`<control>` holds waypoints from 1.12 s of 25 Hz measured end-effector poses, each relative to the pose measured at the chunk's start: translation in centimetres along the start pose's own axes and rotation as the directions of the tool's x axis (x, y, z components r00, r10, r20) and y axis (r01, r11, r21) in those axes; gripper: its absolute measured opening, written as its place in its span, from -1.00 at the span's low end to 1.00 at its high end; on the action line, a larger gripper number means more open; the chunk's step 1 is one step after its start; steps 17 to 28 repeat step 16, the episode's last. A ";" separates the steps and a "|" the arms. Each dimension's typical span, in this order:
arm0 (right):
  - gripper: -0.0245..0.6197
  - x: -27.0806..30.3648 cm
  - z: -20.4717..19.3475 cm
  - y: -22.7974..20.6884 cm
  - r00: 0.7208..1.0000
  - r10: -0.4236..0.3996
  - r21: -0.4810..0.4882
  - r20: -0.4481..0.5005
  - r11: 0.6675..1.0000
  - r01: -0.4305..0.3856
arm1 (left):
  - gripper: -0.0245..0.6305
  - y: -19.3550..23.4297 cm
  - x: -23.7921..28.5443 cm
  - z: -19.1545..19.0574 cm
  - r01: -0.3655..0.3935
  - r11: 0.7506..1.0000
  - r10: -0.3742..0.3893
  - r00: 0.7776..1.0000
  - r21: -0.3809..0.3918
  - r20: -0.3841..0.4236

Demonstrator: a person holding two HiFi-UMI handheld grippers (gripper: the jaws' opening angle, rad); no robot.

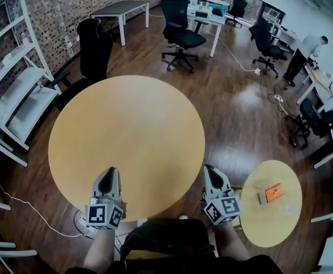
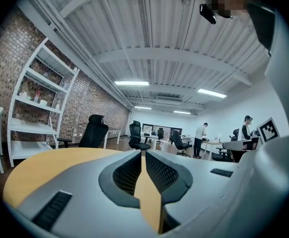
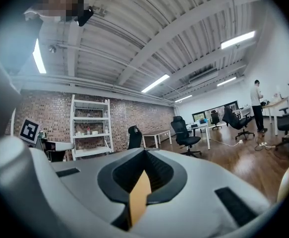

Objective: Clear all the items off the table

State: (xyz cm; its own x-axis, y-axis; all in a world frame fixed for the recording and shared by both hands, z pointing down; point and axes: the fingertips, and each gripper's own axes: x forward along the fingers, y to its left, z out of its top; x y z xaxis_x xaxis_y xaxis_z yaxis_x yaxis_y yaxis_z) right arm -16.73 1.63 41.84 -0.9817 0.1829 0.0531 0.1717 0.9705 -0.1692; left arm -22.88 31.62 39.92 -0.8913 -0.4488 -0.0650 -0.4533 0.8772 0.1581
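Observation:
A large round yellow table point(image 1: 126, 136) fills the middle of the head view, and its top shows bare wood only. My left gripper point(image 1: 110, 173) hovers over its near edge, jaws shut with nothing between them. My right gripper point(image 1: 209, 169) hangs just off the table's right near edge, also shut and empty. In the left gripper view the left gripper point(image 2: 143, 152) points level across the tabletop point(image 2: 45, 165). The right gripper point(image 3: 144, 151) in its own view faces the brick wall and shelves. A small round table point(image 1: 257, 227) at right bears an orange box point(image 1: 274, 192).
A black office chair point(image 1: 95, 47) stands behind the big table. White shelves point(image 1: 17, 90) line the left wall. A cable point(image 1: 35, 210) runs over the wooden floor at left. More chairs point(image 1: 180, 27) and desks stand further back, with a person point(image 1: 309, 47) at far right.

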 end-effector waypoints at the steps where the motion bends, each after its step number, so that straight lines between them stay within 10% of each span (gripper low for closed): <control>1: -0.91 0.1 0.1 -0.3 1.000 0.000 -0.005 -0.004 1.000 0.000 | -0.82 -0.1 0.1 -0.3 -0.001 1.000 0.001 1.000 0.002 -0.001; 28: -0.91 2.1 1.0 -2.6 1.000 0.009 -0.004 0.003 1.000 -0.009 | -0.82 2.2 1.4 -2.9 -0.113 0.993 0.112 0.994 -0.038 -0.011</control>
